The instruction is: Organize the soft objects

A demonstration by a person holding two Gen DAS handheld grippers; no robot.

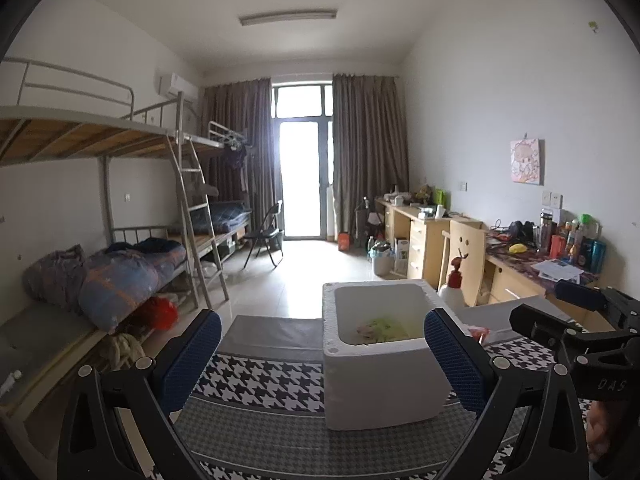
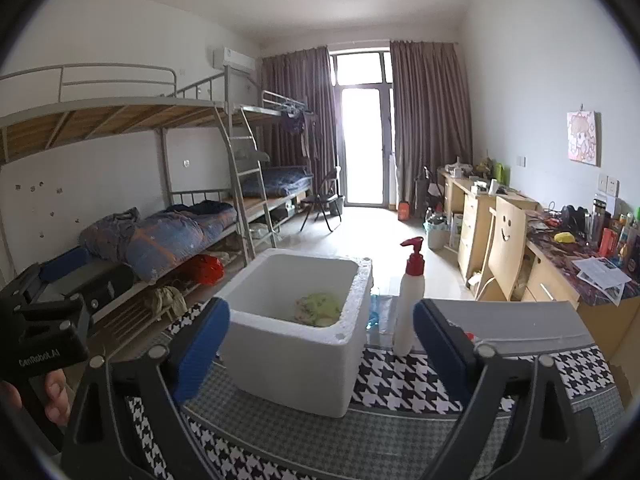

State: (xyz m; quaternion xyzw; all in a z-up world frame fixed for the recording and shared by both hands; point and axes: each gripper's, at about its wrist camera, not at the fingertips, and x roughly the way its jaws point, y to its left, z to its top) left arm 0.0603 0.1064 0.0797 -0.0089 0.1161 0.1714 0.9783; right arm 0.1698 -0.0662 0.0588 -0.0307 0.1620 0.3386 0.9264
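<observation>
Right wrist: rumpled green-pink soft object (image 2: pixel 318 309) inside foam box (image 2: pixel 292 364).

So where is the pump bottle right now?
The pump bottle stands upright on the checked cloth, just right of the white foam box in the right wrist view.

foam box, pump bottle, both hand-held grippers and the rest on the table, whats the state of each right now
foam box: upright, no lid on it, on the houndstooth cloth
green soft item: lying inside the foam box
pump bottle: upright, capped, beside the box
left hand-held gripper: open, holding nothing
right hand-held gripper: open, holding nothing
balcony door: too bright to tell
curtains: drawn apart
</observation>
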